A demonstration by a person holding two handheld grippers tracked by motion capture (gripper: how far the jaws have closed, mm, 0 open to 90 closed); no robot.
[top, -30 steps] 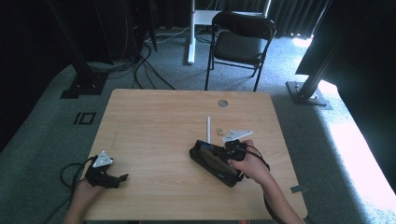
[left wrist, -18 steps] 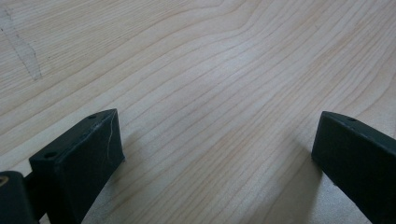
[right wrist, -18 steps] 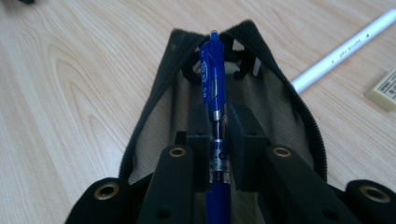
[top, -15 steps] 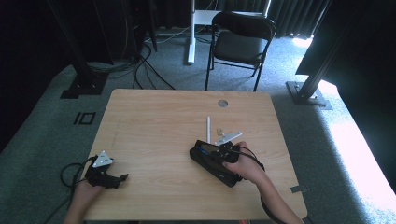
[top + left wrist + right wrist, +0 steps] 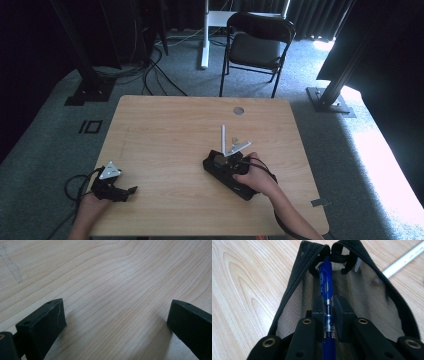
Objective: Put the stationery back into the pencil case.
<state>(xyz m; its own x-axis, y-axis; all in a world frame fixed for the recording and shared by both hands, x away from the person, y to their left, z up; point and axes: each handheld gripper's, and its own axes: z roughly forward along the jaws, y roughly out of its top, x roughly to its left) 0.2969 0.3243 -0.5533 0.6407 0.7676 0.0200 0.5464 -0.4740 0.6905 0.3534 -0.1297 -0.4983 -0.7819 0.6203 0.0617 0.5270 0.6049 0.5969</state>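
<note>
At the lower centre-right of the high view, a black mesh zippered pencil pouch [image 5: 231, 174] is seen lying on the light wooden table [image 5: 170, 130], with the right gripper [image 5: 235, 165] held over it by the person's right hand [image 5: 259, 179]. Along the right gripper view, a blue plastic pen [image 5: 326, 287] is shown clamped between the two black jaws, its barrel running from the bottom edge of the frame up to the top of the opened pouch, where the zipper edges meet. The mesh of the pouch is spread under and around the pen. A thin white stick [image 5: 223, 137] is seen lying on the table just beyond the pouch in the high view, and it appears again at the upper right corner of the right gripper view [image 5: 403, 261], partly behind the pouch's edge.

At the lower left of the high view, the left gripper [image 5: 119, 192] is held low at the table's near edge by the left hand [image 5: 90, 205], well apart from the pouch. In the left gripper view its jaws are shown spread wide, one at the lower left and one at the lower right of the frame, with bare wood grain between them and nothing held.

A black folding chair [image 5: 257, 47] is seen on the grey carpet beyond the table's far edge, at the top of the high view.
</note>
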